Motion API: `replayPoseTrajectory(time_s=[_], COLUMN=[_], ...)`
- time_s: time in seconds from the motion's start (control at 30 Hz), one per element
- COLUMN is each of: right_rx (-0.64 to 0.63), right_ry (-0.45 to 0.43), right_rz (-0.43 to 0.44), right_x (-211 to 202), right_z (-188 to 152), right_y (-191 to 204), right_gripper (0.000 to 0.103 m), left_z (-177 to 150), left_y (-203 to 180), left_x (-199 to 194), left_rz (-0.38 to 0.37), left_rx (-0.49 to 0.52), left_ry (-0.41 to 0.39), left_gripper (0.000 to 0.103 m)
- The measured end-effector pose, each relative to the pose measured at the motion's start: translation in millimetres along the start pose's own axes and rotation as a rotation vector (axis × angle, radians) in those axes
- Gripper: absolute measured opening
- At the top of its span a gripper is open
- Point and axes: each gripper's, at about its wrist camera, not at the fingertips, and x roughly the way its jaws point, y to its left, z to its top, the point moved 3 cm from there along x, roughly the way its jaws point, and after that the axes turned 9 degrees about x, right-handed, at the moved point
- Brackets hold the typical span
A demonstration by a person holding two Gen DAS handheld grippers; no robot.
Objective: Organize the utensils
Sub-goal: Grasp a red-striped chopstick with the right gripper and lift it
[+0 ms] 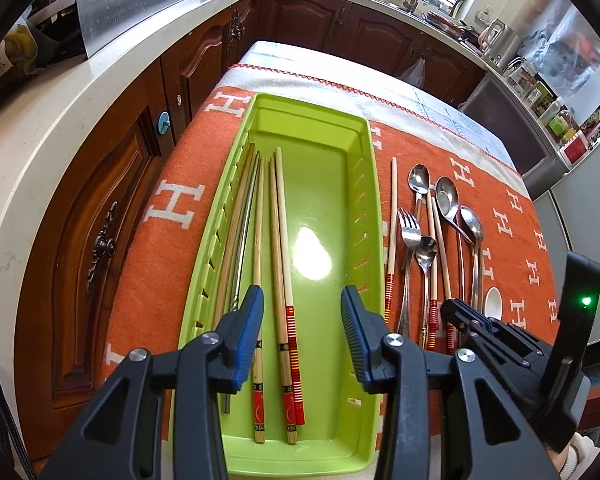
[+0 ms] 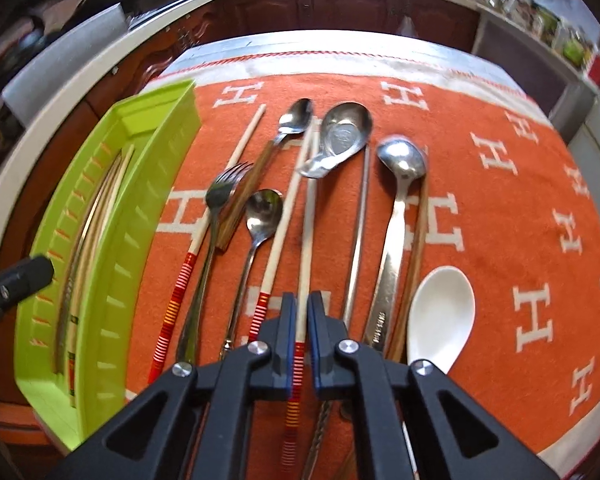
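Several chopsticks point(image 1: 278, 264) already lie in the green tray point(image 1: 370, 184) near the counter's left edge as the right gripper point(image 2: 299, 332) clamps another chopstick point(image 2: 300, 260) among spoons point(image 2: 400, 200) and a fork point(image 2: 220, 196) still unsorted; the left gripper point(image 1: 302, 300) hangs spread, empty

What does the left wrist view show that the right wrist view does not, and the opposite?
Only the left wrist view shows the left gripper open above the tray and the whole row of chopsticks inside it. Only the right wrist view shows the right gripper closed on a red-banded chopstick, and the whole white spoon. Both show the tray, the fork, the metal spoons and the orange cloth.
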Motion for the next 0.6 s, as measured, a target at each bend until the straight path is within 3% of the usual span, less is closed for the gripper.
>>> replayPoseTrajectory(time_s=[0.13,0.27,0.4,0.6], right_rx=[0.087,0.122,0.158,0.126], right_ry=[-0.004,-0.068,-0.083,0.024], right_rz=[0.068,0.122,0.224,0.436], right_x=[-9,-34,-53,-58], right_z=[1,6,12,14], right_y=[-14,-18,-13,29], right_gripper=[0.005,0.005,0.005,0.005], left_z=[0,1,4,11], left_y=[2,5,9,15], left_x=[-5,-10,-17,-25], left_rz=[0.009,0.008,0.015,0.117], left_rx=[-0.004,-0.015,-0.028,-0.006], left_ry=[-0.011,-0.026,-0.045,-0.057], left_gripper=[0.038,0.038,0.038,0.038])
